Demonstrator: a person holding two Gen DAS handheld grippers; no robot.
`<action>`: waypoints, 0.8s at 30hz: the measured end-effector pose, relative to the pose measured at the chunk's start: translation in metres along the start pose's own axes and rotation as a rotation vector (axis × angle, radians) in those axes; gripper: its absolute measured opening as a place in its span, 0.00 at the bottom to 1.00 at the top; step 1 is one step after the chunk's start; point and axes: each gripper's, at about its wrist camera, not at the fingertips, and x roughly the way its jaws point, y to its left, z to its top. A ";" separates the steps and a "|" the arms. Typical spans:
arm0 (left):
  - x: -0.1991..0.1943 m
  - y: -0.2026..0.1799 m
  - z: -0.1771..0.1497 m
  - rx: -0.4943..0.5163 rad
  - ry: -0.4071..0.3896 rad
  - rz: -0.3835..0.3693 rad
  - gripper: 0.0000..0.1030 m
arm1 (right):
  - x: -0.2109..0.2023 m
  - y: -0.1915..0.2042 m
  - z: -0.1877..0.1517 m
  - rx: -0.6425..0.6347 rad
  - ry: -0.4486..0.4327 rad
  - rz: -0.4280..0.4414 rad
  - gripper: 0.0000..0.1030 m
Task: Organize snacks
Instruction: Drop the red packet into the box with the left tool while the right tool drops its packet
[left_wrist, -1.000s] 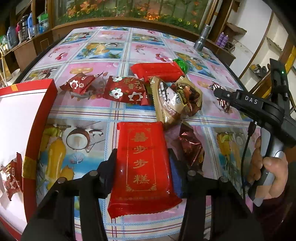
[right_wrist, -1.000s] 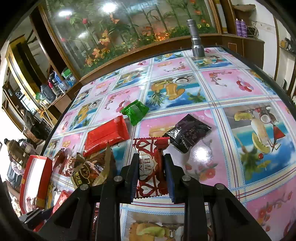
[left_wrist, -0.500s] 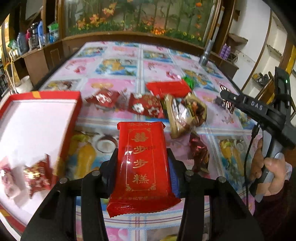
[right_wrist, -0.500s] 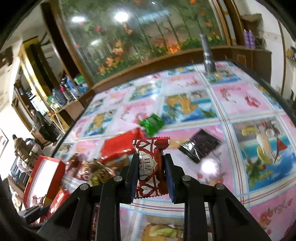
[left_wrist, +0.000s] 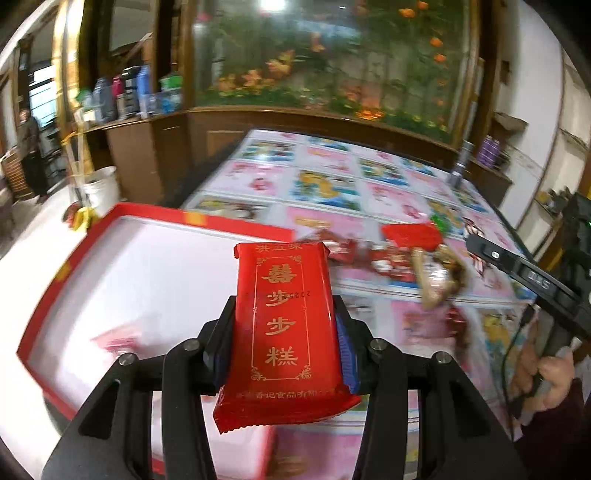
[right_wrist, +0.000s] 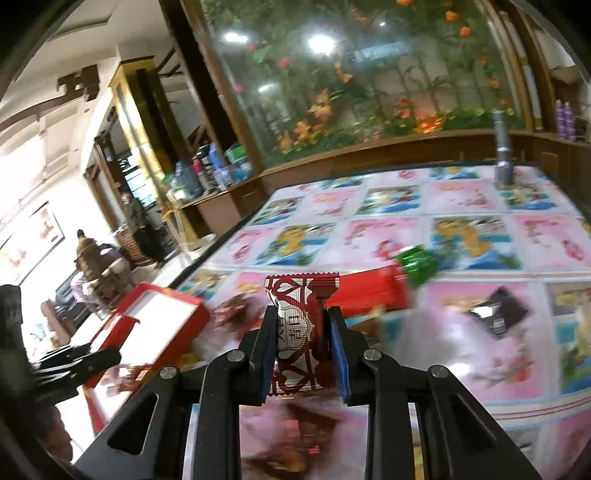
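Observation:
My left gripper (left_wrist: 284, 314) is shut on a flat red packet with gold characters (left_wrist: 286, 321), held in the air over the red box (left_wrist: 92, 236) with its white inside. A red snack (left_wrist: 118, 341) lies blurred inside the box. My right gripper (right_wrist: 303, 321) is shut on a small red-and-white wrapped snack (right_wrist: 301, 332), lifted above the table. The red box (right_wrist: 162, 314) shows to its left. Loose snacks remain on the table: a long red packet (right_wrist: 373, 290), a green candy (right_wrist: 419, 264), a black packet (right_wrist: 496, 315), and a brown pile (left_wrist: 439, 273).
The table carries a pink and blue fruit-print cloth (right_wrist: 461, 195). A metal flask (right_wrist: 502, 155) stands at its far edge. A white bucket (left_wrist: 99, 188) sits on the floor beyond the box. The other gripper and the hand holding it (left_wrist: 550, 369) are at the right.
Both grippers rose and swung left with their snacks. The left one now hangs over the red box instead of the table; the box has come nearer in the right wrist view.

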 end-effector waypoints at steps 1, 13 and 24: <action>-0.001 0.007 -0.001 -0.007 0.000 0.013 0.44 | 0.004 0.009 0.000 -0.007 0.009 0.020 0.26; 0.004 0.079 -0.022 -0.094 0.023 0.126 0.44 | 0.072 0.151 -0.034 -0.166 0.173 0.230 0.26; 0.012 0.098 -0.035 -0.106 0.066 0.155 0.44 | 0.113 0.206 -0.060 -0.212 0.297 0.258 0.29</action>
